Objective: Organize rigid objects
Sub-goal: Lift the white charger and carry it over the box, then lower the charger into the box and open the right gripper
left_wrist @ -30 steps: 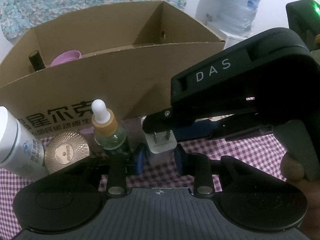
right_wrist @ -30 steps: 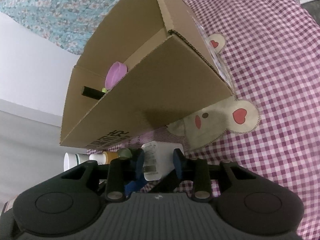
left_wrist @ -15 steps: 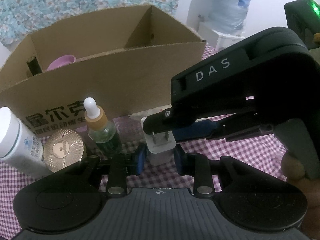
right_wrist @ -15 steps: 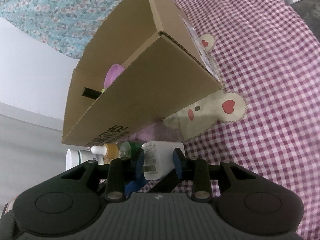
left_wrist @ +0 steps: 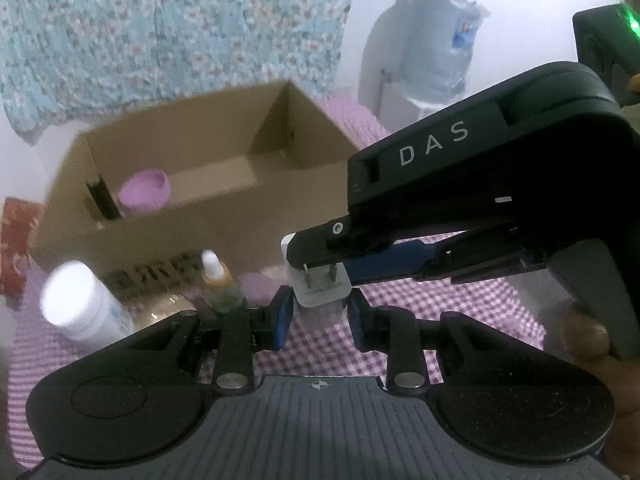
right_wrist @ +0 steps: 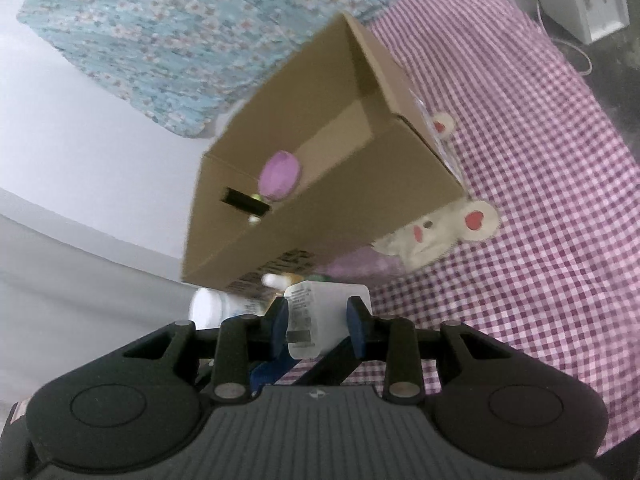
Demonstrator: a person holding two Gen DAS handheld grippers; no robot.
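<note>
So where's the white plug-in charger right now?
The white plug-in charger is gripped by both tools, left tool and right tool, just before the brown cardboard box.

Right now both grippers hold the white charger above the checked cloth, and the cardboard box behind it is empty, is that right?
Not quite: the cardboard box is not empty. The left wrist view shows a purple bowl and a dark upright item inside. Both the left gripper and the right gripper do hold the white charger.
</note>
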